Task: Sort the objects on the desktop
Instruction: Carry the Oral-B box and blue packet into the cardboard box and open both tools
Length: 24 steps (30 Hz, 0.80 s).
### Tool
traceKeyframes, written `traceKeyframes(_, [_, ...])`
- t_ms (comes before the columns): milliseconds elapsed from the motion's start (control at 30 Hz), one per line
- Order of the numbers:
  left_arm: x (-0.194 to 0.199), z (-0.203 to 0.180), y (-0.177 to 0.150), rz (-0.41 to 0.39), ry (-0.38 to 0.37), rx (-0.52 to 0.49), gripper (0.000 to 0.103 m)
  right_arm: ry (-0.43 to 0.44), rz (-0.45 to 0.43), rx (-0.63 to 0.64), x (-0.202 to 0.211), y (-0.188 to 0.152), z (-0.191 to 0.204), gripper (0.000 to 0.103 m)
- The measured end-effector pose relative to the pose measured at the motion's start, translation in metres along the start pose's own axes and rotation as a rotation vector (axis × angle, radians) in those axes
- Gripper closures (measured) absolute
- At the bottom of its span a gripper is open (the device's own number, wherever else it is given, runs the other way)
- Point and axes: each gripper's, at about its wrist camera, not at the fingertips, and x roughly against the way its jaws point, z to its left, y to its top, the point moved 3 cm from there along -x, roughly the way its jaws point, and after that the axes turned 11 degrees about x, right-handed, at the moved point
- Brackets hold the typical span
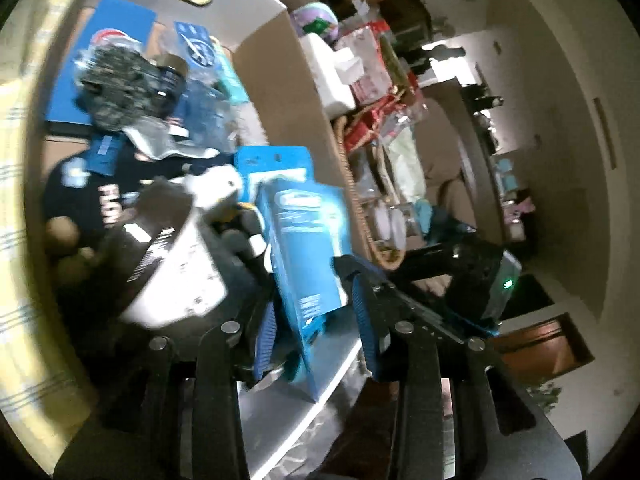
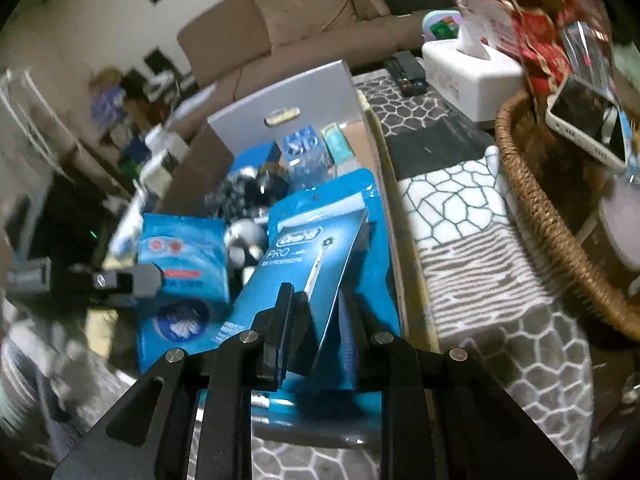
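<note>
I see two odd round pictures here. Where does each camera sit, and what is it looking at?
Left wrist: on the left gripper, looking along its open fingers into the cardboard box.
Right wrist: on the right gripper, looking down at the toothbrush pack it clamps, the wicker basket beside.
Both show the box and the pack.

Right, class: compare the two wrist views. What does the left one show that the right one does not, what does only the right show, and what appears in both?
Only the left wrist view shows the yellow striped cloth.

Only the right wrist view shows the brown sofa, white tissue box and phone.

Both show the cardboard box, the wicker basket and the blue toothbrush package.
</note>
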Motion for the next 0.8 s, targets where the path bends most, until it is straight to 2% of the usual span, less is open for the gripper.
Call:
traceKeyframes(67, [0.009, -0.001, -0.003, -0.009, 0.010, -0.013, 0.069, -0.049, 0.034, 0.034, 0.003, 0.000, 0.004, 0.081])
traceKeyframes(133, [0.014, -0.006, -0.004, -0.014, 0.019, -0.026, 0.061, -0.101, 0.068, 0.069, 0.004, -0.001, 0.008, 0.079])
traceKeyframes(200, [0.020, -0.010, -0.006, -0.024, 0.026, -0.037, 0.056, -0.127, 0.092, 0.098, 0.007, -0.002, 0.013, 0.079])
traceKeyframes(267, [0.024, -0.014, -0.006, -0.033, 0.019, -0.040, 0.054, -0.131, 0.089, 0.104, 0.012, -0.002, 0.017, 0.079])
traceKeyframes(500, [0.056, -0.031, -0.012, -0.095, 0.028, -0.097, 0.036, -0.146, 0.037, 0.113, 0.032, 0.004, 0.036, 0.079])
traceKeyframes(567, [0.060, -0.031, -0.014, -0.097, 0.033, -0.103, 0.035, -0.133, 0.006, 0.126, 0.034, 0.008, 0.045, 0.077])
traceKeyframes(633, [0.062, -0.030, -0.017, -0.093, 0.031, -0.095, 0.035, -0.127, 0.011, 0.127, 0.027, 0.010, 0.051, 0.077])
traceKeyframes(800, [0.068, -0.027, -0.031, -0.078, 0.037, -0.106, 0.034, -0.181, 0.128, 0.148, -0.008, -0.007, 0.052, 0.077])
